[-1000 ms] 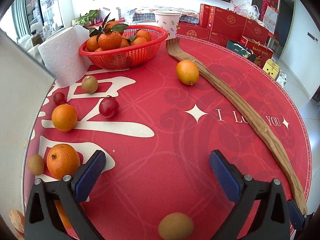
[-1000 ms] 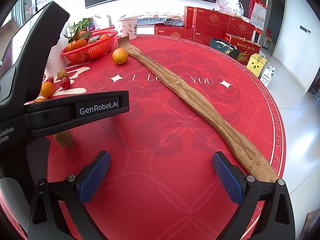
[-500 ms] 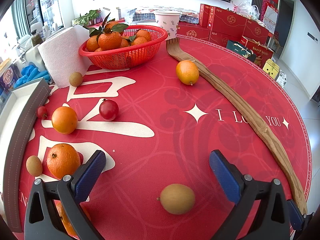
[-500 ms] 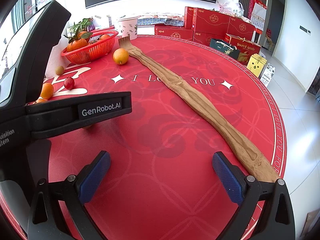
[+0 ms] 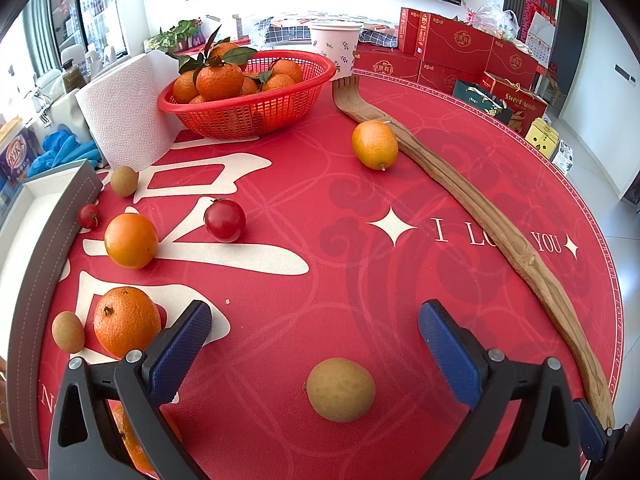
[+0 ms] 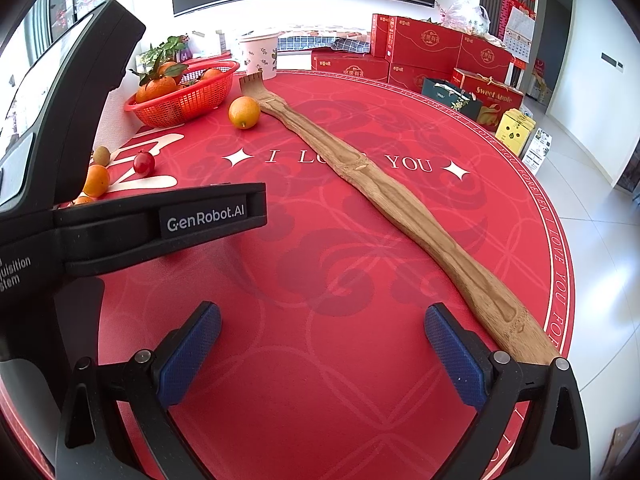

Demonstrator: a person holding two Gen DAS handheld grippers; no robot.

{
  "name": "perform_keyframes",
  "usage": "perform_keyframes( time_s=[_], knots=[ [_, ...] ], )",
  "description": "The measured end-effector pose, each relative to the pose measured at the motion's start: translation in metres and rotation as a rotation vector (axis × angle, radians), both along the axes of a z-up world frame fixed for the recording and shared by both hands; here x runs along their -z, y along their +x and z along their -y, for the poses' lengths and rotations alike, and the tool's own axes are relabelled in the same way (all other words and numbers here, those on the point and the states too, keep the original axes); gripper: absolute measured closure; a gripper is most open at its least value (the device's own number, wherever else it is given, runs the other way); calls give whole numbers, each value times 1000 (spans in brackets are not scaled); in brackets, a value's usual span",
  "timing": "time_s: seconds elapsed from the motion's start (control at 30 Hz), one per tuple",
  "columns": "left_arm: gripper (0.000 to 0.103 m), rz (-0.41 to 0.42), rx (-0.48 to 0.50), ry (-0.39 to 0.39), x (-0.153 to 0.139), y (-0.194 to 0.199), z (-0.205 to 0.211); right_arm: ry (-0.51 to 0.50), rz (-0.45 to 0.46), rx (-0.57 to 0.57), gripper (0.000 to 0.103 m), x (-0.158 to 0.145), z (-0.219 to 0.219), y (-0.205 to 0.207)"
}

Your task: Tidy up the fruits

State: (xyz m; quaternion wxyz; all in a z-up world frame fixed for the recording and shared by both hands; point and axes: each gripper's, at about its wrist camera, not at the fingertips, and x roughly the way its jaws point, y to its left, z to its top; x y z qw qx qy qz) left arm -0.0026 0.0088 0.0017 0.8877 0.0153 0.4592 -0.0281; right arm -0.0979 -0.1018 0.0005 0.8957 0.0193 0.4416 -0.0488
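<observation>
My left gripper (image 5: 316, 344) is open and empty, low over the red round table. A tan longan (image 5: 340, 389) lies between its fingers, close to the camera. Left of it lie two oranges (image 5: 131, 240) (image 5: 126, 321), a red plum (image 5: 224, 219), a small red fruit (image 5: 89, 216) and two more longans (image 5: 124, 180) (image 5: 68, 331). A yellow-orange citrus (image 5: 375, 144) lies farther off beside the red basket (image 5: 256, 112) of tangerines. My right gripper (image 6: 320, 344) is open and empty over bare cloth; the left gripper's black body (image 6: 160, 224) fills its left side.
A long wooden back scratcher (image 5: 480, 216) lies diagonally across the table, also in the right wrist view (image 6: 400, 208). A grey box edge (image 5: 44, 264) runs along the left. A paper towel roll (image 5: 124, 116) and a white cup (image 5: 334, 48) stand at the back. Red gift boxes (image 5: 460, 56) stand beyond.
The grey box has swung away to the left, uncovering the fruits there. The longan between the left fingers rolled into fuller view. The right gripper stayed still.
</observation>
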Motion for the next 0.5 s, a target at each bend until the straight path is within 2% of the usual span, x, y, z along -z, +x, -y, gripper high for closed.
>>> perform_keyframes(
  time_s=[0.5],
  knots=[
    [0,0,0,0,0,0,0,1,2,-4,1,0,-1,0]
  ],
)
